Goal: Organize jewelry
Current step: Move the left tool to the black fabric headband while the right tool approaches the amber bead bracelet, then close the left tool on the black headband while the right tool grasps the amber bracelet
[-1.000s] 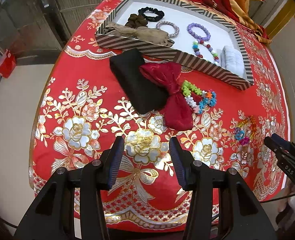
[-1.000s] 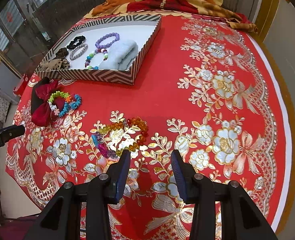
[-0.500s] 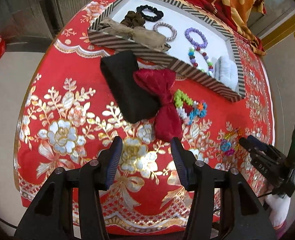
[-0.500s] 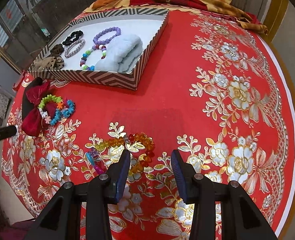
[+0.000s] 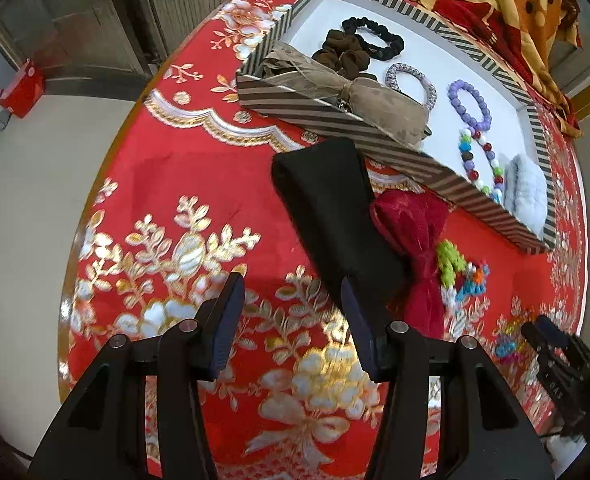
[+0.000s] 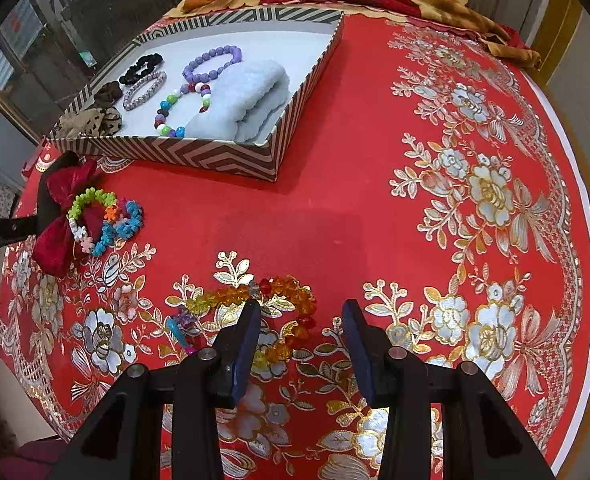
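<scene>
Red cloth with gold flowers covers the round desk [image 6: 335, 216], and its busy pattern is the first hazard: small bright pieces can be lost against it. At the far side sits the striped tray [image 6: 183, 152], already holding a folded pale towel [image 6: 243, 100], bead bracelets and hair ties; a tan bow [image 5: 359, 92] lies draped over its near wall and could slide out if the tray is nudged. Just outside the tray lies a black pouch [image 5: 331, 208] with a red bow [image 5: 415, 240] overlapping it and a flower-bead bracelet [image 6: 107, 220] resting on the bow, so lifting one may drag the others. The left tongs [image 5: 291, 308] stand wide apart and empty, one finger right at the pouch's near end. The right tongs [image 6: 301, 320] are partly open, holding nothing, with the amber bead bracelet [image 6: 271, 300] under the left finger rather than between both; closing here would likely pinch one strand or miss, and the beads could scatter.
</scene>
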`<action>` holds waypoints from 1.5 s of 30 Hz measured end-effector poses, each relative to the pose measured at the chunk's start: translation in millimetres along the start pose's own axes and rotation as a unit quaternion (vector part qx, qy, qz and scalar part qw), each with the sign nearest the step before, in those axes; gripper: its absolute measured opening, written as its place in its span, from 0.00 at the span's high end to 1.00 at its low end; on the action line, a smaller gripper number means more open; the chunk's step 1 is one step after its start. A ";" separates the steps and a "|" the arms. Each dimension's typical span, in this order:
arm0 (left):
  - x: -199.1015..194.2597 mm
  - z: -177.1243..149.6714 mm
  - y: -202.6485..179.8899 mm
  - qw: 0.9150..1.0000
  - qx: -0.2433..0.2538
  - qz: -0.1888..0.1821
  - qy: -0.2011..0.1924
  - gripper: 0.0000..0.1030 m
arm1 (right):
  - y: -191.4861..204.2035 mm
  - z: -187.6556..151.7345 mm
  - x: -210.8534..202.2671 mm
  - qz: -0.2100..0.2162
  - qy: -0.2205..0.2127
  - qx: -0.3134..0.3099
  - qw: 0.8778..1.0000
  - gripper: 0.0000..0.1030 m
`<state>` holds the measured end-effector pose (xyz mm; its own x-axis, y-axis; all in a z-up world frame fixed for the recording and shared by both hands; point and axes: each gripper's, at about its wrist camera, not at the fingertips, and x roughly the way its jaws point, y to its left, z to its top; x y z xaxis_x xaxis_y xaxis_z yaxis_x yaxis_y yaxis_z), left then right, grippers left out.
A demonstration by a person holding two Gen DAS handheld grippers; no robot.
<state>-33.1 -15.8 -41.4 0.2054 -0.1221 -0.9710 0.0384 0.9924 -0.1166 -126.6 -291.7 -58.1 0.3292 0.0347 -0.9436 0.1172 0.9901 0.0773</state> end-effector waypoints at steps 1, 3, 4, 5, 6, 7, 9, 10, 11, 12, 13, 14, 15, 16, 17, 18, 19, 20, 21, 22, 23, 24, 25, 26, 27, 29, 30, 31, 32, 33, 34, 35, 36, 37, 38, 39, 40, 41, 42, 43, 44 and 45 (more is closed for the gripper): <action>2.3 3.0 -0.5 1.000 -0.003 -0.001 0.002 0.52 | 0.8 0.7 0.7 -0.001 0.001 -0.002 1.000 0.61; 5.4 9.2 -0.9 1.000 -0.009 -0.012 0.009 0.52 | 2.5 2.6 1.9 -0.003 0.001 -0.002 1.000 0.61; 5.1 11.3 -1.5 1.000 -0.010 -0.019 0.012 0.52 | 2.8 3.1 2.1 -0.003 0.002 -0.001 1.000 0.61; 3.1 12.8 -1.6 0.999 -0.010 -0.027 0.014 0.52 | 2.5 3.1 1.8 -0.002 0.002 0.000 1.000 0.61; 0.5 13.6 -1.6 0.999 -0.009 -0.031 0.015 0.52 | 2.3 2.8 1.3 0.000 0.002 0.002 1.000 0.61; -2.3 14.1 -1.5 0.999 -0.008 -0.037 0.014 0.52 | 1.7 2.2 0.5 0.000 0.001 0.004 1.000 0.61; -6.7 14.0 0.7 0.999 -0.007 -0.047 0.014 0.52 | 1.1 1.8 0.8 -0.001 0.002 0.007 1.000 0.61; -7.7 14.9 3.3 0.998 -0.012 -0.053 0.014 0.52 | 0.1 1.0 0.6 0.000 0.002 0.009 1.000 0.61; -7.6 16.5 6.1 0.998 -0.021 -0.061 0.014 0.52 | 0.0 1.2 1.2 0.000 0.002 0.010 1.000 0.61; -7.8 16.8 8.3 0.997 -0.027 -0.066 0.014 0.52 | -0.1 1.1 1.2 0.000 0.001 0.011 1.000 0.61; -5.2 20.8 8.6 0.997 -0.034 -0.073 0.015 0.52 | -0.4 1.2 1.0 -0.001 0.001 0.011 1.000 0.61; -3.2 23.2 9.0 0.996 -0.041 -0.077 0.016 0.52 | -0.2 1.6 1.3 -0.001 0.001 0.013 1.000 0.61; -1.3 25.1 6.8 0.996 -0.045 -0.077 0.016 0.52 | -0.4 1.6 1.3 -0.002 0.001 0.013 1.000 0.61; 1.2 27.0 4.8 0.996 -0.046 -0.076 0.017 0.52 | -0.4 1.6 1.4 -0.002 0.000 0.013 1.000 0.61; 3.7 28.4 2.4 0.996 -0.044 -0.072 0.019 0.52 | 0.1 1.6 1.5 -0.002 0.000 0.013 1.000 0.61; 5.6 28.8 0.5 0.997 -0.041 -0.069 0.020 0.52 | 0.5 1.3 1.5 -0.003 -0.001 0.013 1.000 0.61; 8.5 31.8 -3.3 0.997 -0.039 -0.067 0.020 0.52 | 0.8 0.9 1.5 -0.003 -0.003 0.014 1.000 0.61; 10.5 33.0 -5.3 0.997 -0.038 -0.064 0.020 0.52 | 0.7 0.1 1.2 -0.001 -0.005 0.015 1.000 0.61; 13.0 34.5 -7.6 0.997 -0.038 -0.062 0.020 0.52 | 0.9 -0.8 0.7 0.002 -0.008 0.015 1.000 0.61; 14.4 35.5 -8.8 0.997 -0.039 -0.062 0.020 0.52 | 1.5 -1.8 0.1 0.005 -0.011 0.014 1.000 0.61; 14.9 35.9 -9.0 0.997 -0.040 -0.063 0.019 0.52 | 2.2 -3.0 -0.4 0.006 -0.015 0.011 1.000 0.61; 14.9 36.5 -9.1 0.997 -0.040 -0.063 0.017 0.52 | 3.9 -4.0 -0.2 0.001 -0.021 0.006 1.000 0.61; 15.8 37.8 -10.6 0.997 -0.040 -0.060 0.014 0.52 | 5.0 -4.4 0.0 -0.003 -0.023 0.003 1.000 0.64; 15.9 37.9 -10.5 0.997 -0.041 -0.058 0.011 0.53 | 5.7 -4.4 0.1 -0.008 -0.024 0.000 1.000 0.67; 16.2 38.0 -9.6 0.997 -0.042 -0.060 0.008 0.58 | 6.3 -4.2 0.0 -0.015 -0.026 -0.004 1.000 0.74; 16.8 37.4 -8.3 0.997 -0.039 -0.062 0.004 0.69 | 5.4 -3.6 0.2 -0.017 -0.029 -0.007 0.999 0.82; 16.0 36.7 -8.3 0.997 -0.033 -0.064 0.000 0.75 | 5.0 -4.0 0.0 -0.018 -0.031 -0.010 0.999 0.86; 15.1 36.0 -7.6 0.997 -0.027 -0.066 -0.003 0.83 | 4.5 -3.6 0.1 -0.018 -0.032 -0.012 0.999 0.89; 14.1 35.5 -7.4 0.998 -0.021 -0.067 -0.004 0.84 | 4.3 -3.9 -0.3 -0.015 -0.033 -0.013 0.999 0.91; 12.7 34.3 -6.1 0.998 -0.019 -0.067 -0.005 0.87 | 4.1 -3.8 -1.3 -0.011 -0.034 -0.012 0.999 0.91; 10.0 32.6 -3.0 0.997 -0.019 -0.070 -0.006 0.88 | 4.6 -3.9 -3.7 -0.007 -0.036 -0.011 0.999 0.91; 6.8 31.2 0.3 0.997 -0.019 -0.070 -0.009 0.89 | 6.3 -3.8 -8.1 -0.003 -0.041 -0.013 0.999 0.91; 4.1 30.2 2.4 0.997 -0.019 -0.070 -0.011 0.89 | 8.3 -3.2 -12.8 0.000 -0.047 -0.014 0.999 0.91; 0.9 29.0 5.2 0.997 -0.018 -0.069 -0.014 0.90 | 10.3 -2.7 -19.2 0.005 -0.053 -0.016 0.998 0.91; -3.7 27.1 9.8 0.997 -0.020 -0.070 -0.016 0.90 | 12.8 -1.6 -25.5 0.011 -0.060 -0.019 0.998 0.91; -6.6 26.2 12.2 0.997 -0.020 -0.072 -0.017 0.90 | 16.2 -0.1 -32.3 0.016 -0.067 -0.023 0.997 0.91; -11.2 24.6 15.9 0.997 -0.021 -0.074 -0.018 0.90 | 19.6 1.2 -38.6 0.021 -0.073 -0.028 0.997 0.91; -15.6 23.4 18.0 0.997 -0.021 -0.074 -0.021 0.90 | 22.8 2.4 -46.0 0.025 -0.080 -0.033 0.996 0.91; -21.3 21.9 20.1 0.997 -0.020 -0.072 -0.026 0.90 | 25.6 3.9 -51.9 0.029 -0.085 -0.037 0.995 0.91; -26.8 21.2 21.4 0.997 -0.019 -0.071 -0.030 0.90 | 28.0 5.7 -56.4 0.033 -0.089 -0.039 0.995 0.91; -32.1 20.9 22.5 0.997 -0.019 -0.072 -0.035 0.90 | 29.9 7.6 -62.5 0.037 -0.095 -0.042 0.994 0.91; -37.3 21.1 23.1 0.996 -0.019 -0.073 -0.040 0.90 | 32.0 10.2 -66.0 0.040 -0.097 -0.044 0.993 0.91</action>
<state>-19.3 11.3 -3.4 0.2767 -0.2649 -0.9237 0.0374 0.9635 -0.2651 -135.0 -263.6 9.9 0.5104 0.0953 -0.8547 0.0031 0.9936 0.1126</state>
